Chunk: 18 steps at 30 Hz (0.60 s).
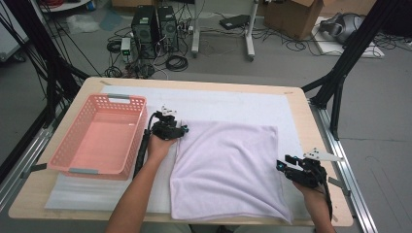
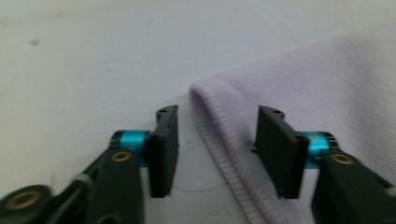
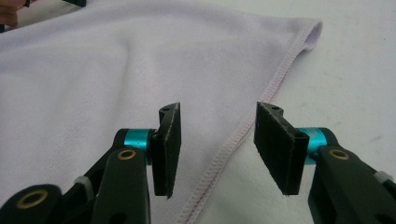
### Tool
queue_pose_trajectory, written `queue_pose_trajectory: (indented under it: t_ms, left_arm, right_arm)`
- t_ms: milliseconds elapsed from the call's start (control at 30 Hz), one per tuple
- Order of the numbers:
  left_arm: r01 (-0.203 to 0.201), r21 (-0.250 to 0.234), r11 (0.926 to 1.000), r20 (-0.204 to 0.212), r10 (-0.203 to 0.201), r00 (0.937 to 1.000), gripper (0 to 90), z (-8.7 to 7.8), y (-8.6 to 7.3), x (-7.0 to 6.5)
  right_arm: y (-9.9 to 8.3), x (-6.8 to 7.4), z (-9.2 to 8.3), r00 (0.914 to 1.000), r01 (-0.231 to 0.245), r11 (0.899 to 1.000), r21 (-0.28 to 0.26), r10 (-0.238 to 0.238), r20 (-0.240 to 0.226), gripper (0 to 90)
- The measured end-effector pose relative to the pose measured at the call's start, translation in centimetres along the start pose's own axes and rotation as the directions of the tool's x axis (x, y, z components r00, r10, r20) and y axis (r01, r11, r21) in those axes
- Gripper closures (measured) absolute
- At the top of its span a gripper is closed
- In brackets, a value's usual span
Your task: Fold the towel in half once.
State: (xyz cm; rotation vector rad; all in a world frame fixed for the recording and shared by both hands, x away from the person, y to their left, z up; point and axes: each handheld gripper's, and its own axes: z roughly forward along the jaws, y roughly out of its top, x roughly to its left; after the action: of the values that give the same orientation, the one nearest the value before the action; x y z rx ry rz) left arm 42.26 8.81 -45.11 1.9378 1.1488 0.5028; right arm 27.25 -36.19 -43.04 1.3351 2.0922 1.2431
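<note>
A lilac towel (image 1: 228,165) lies folded flat on the white mat (image 1: 233,104). My left gripper (image 1: 182,130) is at the towel's far left corner. In the left gripper view its jaws (image 2: 217,149) stand open astride the towel's rounded folded edge (image 2: 219,126), with the pads not pressing it. My right gripper (image 1: 282,165) is low at the towel's right edge. In the right gripper view it (image 3: 217,149) is open too, with the stitched hem (image 3: 243,135) running between its pads and the towel (image 3: 116,70) spreading to the left.
A pink plastic basket (image 1: 70,130) stands on the left of the wooden table (image 1: 311,126), close beside the left forearm. Bare mat lies beyond the towel. The table's right edge is just past the right gripper.
</note>
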Motion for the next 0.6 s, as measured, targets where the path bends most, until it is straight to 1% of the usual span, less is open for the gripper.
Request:
queue_pose_trajectory:
  t_ms: [33,67,100,133,167,200,233,267,300,333,367,433,467,500,533,567,600]
  left_arm:
    - [-0.028,0.001,0.9996,-0.006,0.028,0.9996,60.2,0.0,0.0,-0.3]
    - [-0.051,0.001,0.9987,-0.002,0.051,0.9987,68.0,0.0,0.0,-0.5]
    - [-0.042,-0.004,0.9991,-0.009,0.042,0.9991,76.2,0.1,0.1,-0.6]
    - [-0.028,-0.005,0.9996,-0.029,0.028,0.9992,84.7,0.0,0.1,-0.6]
    - [-0.001,-0.009,1.0000,-0.049,0.001,0.9988,85.4,0.0,0.2,-0.5]
    - [0.034,-0.019,0.9993,-0.076,-0.035,0.9965,85.8,0.0,0.2,-0.3]
    - [0.054,-0.020,0.9984,-0.089,-0.055,0.9945,85.9,0.0,0.2,-0.1]
    - [0.065,-0.030,0.9974,-0.098,-0.068,0.9929,85.8,0.0,0.2,0.0]
    - [0.069,-0.033,0.9971,-0.106,-0.072,0.9917,84.4,0.1,0.2,0.0]
    - [0.082,-0.034,0.9960,-0.122,-0.086,0.9887,76.8,0.1,0.2,0.1]
    - [0.114,-0.049,0.9923,-0.121,-0.119,0.9856,68.0,0.0,0.2,0.4]
    - [0.161,-0.077,0.9840,-0.093,-0.168,0.9814,58.4,-0.3,0.3,1.1]
    - [0.164,-0.082,0.9831,-0.092,-0.171,0.9810,55.0,-0.4,0.3,1.3]
    - [0.169,-0.083,0.9822,-0.086,-0.176,0.9807,51.6,-0.4,0.2,1.5]
    - [0.168,-0.066,0.9836,-0.086,-0.173,0.9812,50.5,-0.4,0.1,1.8]
    - [0.183,-0.048,0.9820,-0.076,-0.186,0.9797,49.2,-0.3,-0.1,2.0]
    - [0.198,-0.044,0.9793,-0.064,-0.200,0.9777,47.4,-0.3,-0.1,2.2]
  right_arm:
    - [0.0,0.0,0.1,1.0000,-0.004,1.000,0.000,0.004,0.000,50.6]
    - [0.0,0.0,0.1,1.0000,-0.008,1.000,0.004,0.008,0.001,50.6]
    - [0.0,-0.1,0.2,1.0000,-0.002,1.000,-0.001,0.002,0.000,50.7]
    - [0.0,-0.1,0.2,1.0000,-0.003,1.000,0.000,0.003,-0.001,50.7]
    - [0.1,0.0,0.3,1.0000,-0.006,1.000,0.002,0.006,-0.002,50.7]
    - [0.1,0.0,0.3,1.0000,-0.002,1.000,0.002,0.002,-0.004,50.9]
    - [0.1,0.0,0.3,1.0000,-0.004,1.000,0.002,0.004,-0.004,50.9]
    - [0.2,-0.1,0.4,1.0000,0.003,1.000,0.003,-0.003,-0.005,50.9]
    - [0.2,-0.2,0.5,1.0000,0.006,1.000,0.001,-0.006,-0.003,50.9]
    - [0.3,-0.3,0.6,1.0000,0.002,1.000,0.002,-0.002,-0.001,50.9]
    - [0.4,-0.5,0.7,1.0000,-0.001,1.000,0.000,0.001,0.005,50.8]
    - [0.9,-1.1,0.9,0.9998,-0.009,1.000,-0.011,0.010,0.020,49.6]
    - [1.2,-1.4,1.2,0.9994,-0.021,1.000,-0.014,0.021,0.029,48.8]
    - [1.6,-1.9,1.6,0.9990,-0.025,1.000,-0.013,0.025,0.038,48.5]
    - [2.1,-2.3,2.1,0.9983,-0.030,0.999,-0.012,0.030,0.049,47.6]
    - [2.6,-2.7,2.8,0.9976,-0.037,0.999,0.001,0.037,0.058,46.2]
    - [3.1,-3.0,3.5,0.9972,-0.039,0.999,0.014,0.038,0.064,45.7]
